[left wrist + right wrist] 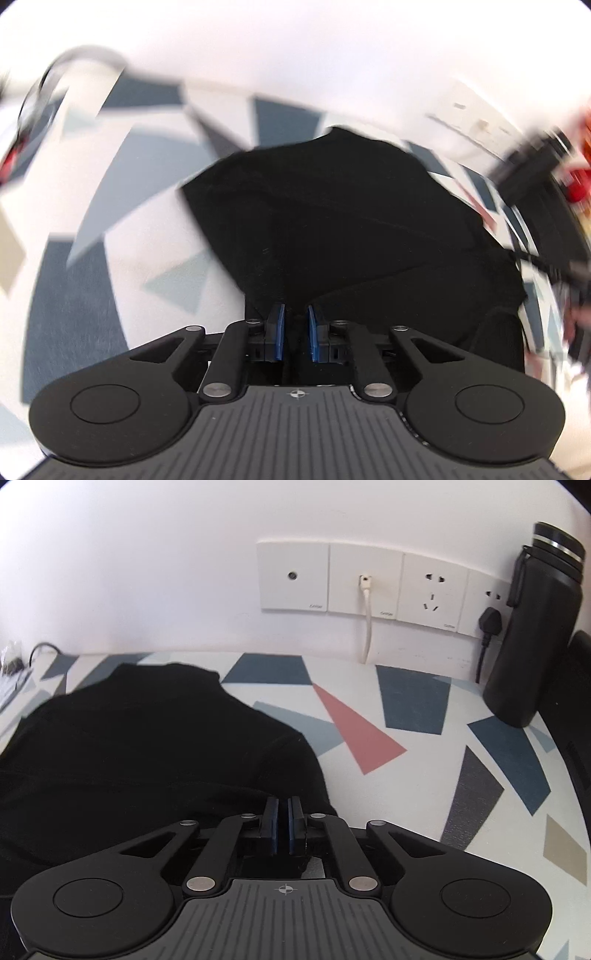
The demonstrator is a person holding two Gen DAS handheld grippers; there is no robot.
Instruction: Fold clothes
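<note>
A black garment (332, 221) lies bunched on a table with a patterned cover (110, 184). In the left wrist view my left gripper (295, 314) has its blue pads a small gap apart, with black cloth between and under them; the view is blurred by motion. In the right wrist view the garment (147, 757) fills the left half, and my right gripper (283, 805) has its pads nearly together at the garment's near right edge, pinching black cloth.
A black bottle (532, 627) stands at the far right by the wall. Wall sockets (369, 579) with a white cable (366, 627) and a black plug (489, 622) sit behind the table. Blurred red and black objects (569, 177) are at the right in the left wrist view.
</note>
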